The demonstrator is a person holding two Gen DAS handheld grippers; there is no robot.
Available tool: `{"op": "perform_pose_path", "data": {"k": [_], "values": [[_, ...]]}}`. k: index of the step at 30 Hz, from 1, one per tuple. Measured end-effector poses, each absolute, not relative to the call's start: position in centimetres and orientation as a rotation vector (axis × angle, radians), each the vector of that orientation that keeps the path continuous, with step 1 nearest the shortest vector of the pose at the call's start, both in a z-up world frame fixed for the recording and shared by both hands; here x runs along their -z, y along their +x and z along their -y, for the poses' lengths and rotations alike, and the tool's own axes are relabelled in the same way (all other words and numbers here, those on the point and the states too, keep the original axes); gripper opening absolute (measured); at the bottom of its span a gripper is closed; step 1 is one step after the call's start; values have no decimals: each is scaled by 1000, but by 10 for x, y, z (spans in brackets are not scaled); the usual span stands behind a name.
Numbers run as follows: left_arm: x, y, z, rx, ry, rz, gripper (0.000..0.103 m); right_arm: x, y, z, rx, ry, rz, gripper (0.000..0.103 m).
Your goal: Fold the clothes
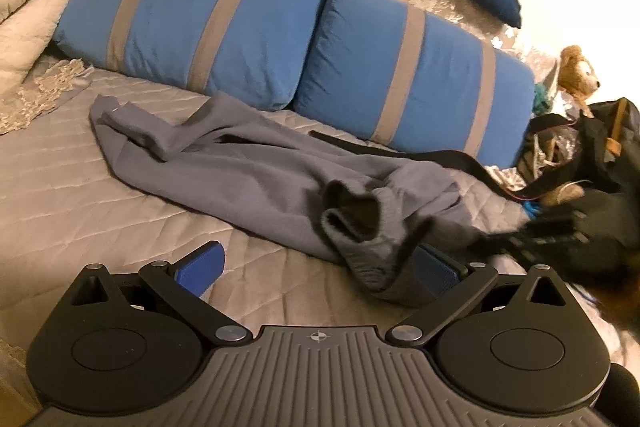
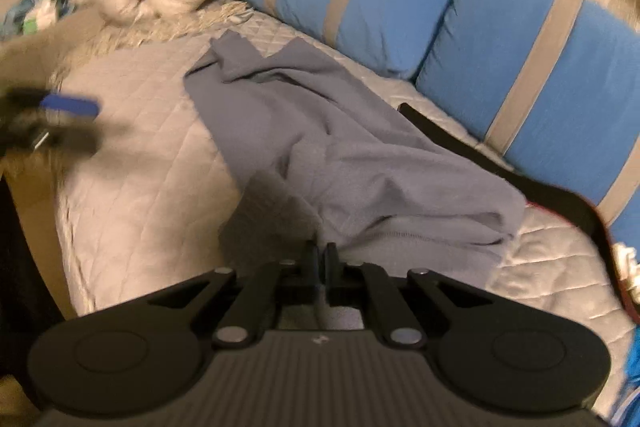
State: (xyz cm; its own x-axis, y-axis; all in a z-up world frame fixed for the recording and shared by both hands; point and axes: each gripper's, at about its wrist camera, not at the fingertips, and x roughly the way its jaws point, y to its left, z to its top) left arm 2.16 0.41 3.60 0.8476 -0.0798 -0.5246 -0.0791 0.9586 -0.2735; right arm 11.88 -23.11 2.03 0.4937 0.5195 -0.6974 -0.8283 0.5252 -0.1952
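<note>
- Grey sweatpants spread crumpled over the quilted bed, mid-frame, waistband end toward lower right.
- Left gripper at bottom of frame, jaws wide, right blue pad touching the waistband.
- Right gripper at lower centre of its view, jaws pinched narrow on the fabric's near edge.
- Blue striped pillows just behind, upper frame.
- Black strap beside the pants, right.
</note>
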Motion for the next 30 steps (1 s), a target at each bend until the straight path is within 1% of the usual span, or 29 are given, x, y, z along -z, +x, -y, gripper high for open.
{"op": "perform_pose_path", "data": {"k": [4, 9, 10, 11, 13, 14, 15, 17, 18, 22, 30], "values": [[-30, 24, -8, 4, -303, -566, 103, -13, 68, 238, -896, -715, -540, 3], [-22, 26, -12, 8, -317, -573, 103, -1, 30, 244, -939, -897, -521, 3], [-20, 27, -13, 9, -320, -574, 103, 2, 25, 244, -944, -917, -528, 10], [-18, 27, -14, 10, -323, -575, 103, 6, 20, 244, -929, -946, -528, 22], [-15, 30, -15, 9, -325, -584, 103, 15, 8, 244, -895, -1008, -497, 32], [-14, 32, -15, 9, -325, -589, 103, 17, 4, 244, -886, -1021, -473, 39], [-12, 33, -15, 6, -322, -595, 103, 19, 1, 244, -875, -1028, -448, 43], [-10, 36, -14, 0, -314, -608, 103, 21, -7, 240, -846, -1042, -374, 64], [-9, 37, -13, -3, -311, -614, 103, 22, -11, 238, -834, -1052, -335, 67], [-10, 37, -12, 3, -306, -612, 103, 24, -15, 218, -790, -1129, -213, 72], [-12, 38, -13, -14, -349, -644, 103, 56, -8, 179, -726, -1345, -74, 69]]}}
